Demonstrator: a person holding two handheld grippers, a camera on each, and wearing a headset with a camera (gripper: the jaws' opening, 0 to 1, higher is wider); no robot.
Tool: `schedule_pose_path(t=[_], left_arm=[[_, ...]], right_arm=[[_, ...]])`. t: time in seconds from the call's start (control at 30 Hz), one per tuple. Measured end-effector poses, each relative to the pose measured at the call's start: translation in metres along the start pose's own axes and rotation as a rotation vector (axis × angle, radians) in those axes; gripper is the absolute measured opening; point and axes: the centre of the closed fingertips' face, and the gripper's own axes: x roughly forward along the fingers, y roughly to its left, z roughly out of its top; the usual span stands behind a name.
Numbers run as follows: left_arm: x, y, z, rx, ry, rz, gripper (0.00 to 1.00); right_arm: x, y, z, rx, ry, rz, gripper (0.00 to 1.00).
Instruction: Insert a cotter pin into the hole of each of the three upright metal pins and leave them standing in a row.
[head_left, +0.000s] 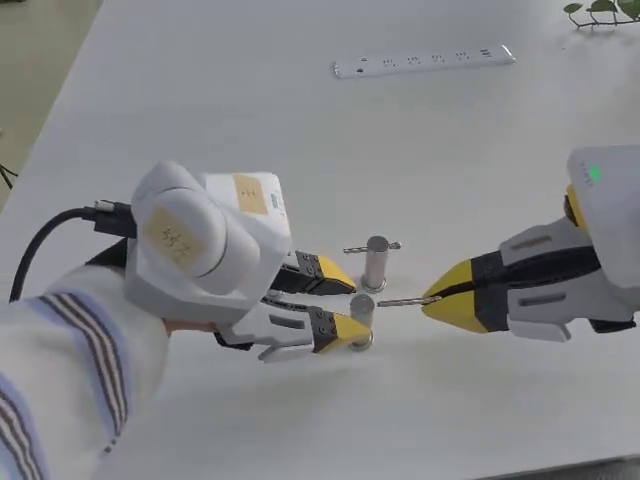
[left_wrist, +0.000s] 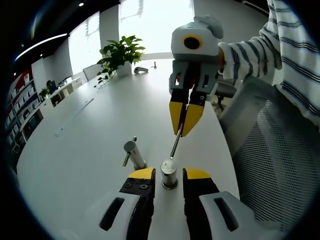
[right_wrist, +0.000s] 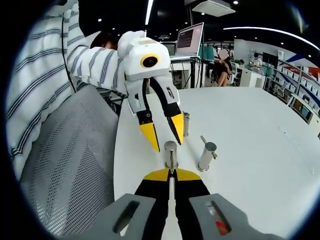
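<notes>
One metal pin (head_left: 362, 312) stood on the desk (head_left: 250, 120) between the spread jaws of the left hand-held gripper (head_left: 349, 304), while the right hand-held gripper (head_left: 430, 297) pinched a cotter pin (head_left: 402, 300) with its tip right up at that pin's top.

big white table (head_left: 200, 100), white power strip (head_left: 425, 62) lying flat toward the far side, 3 upright metal pins (right_wrist: 207, 156) standing close together, potted plant (left_wrist: 120, 55) at the far end

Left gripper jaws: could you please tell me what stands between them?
A metal pin stands between the left gripper's open jaws, clearest in the left gripper view; the right gripper holds a cotter pin to it.
</notes>
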Motion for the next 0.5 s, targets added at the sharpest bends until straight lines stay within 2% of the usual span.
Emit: schedule_pose_path(t=[0.1, 0.2, 0.3, 0.5], left_arm=[[0.0010, 0.0032, 0.0018, -0.004, -0.006, 0.007, 0.15], [0.0021, 0.0003, 0.0035, -0.021, -0.008, -0.020, 0.10], [0.0022, 0.0038, 0.0037, -0.031, -0.003, -0.011, 0.10], [0.0018, 0.0038, 0.0030, -0.011, -0.001, -0.012, 0.10]], right_arm=[[0.0016, 0.0006, 0.0000, -0.001, -0.004, 0.000, 0.00], [0.0032, 0.0009, 0.0005, -0.002, -0.008, 0.004, 0.00], [0.0054, 0.0020, -0.0020, -0.006, 0.000, 0.010, 0.00], [0.0083, 0.0000, -0.0041, -0.020, 0.015, 0.007, 0.00]])
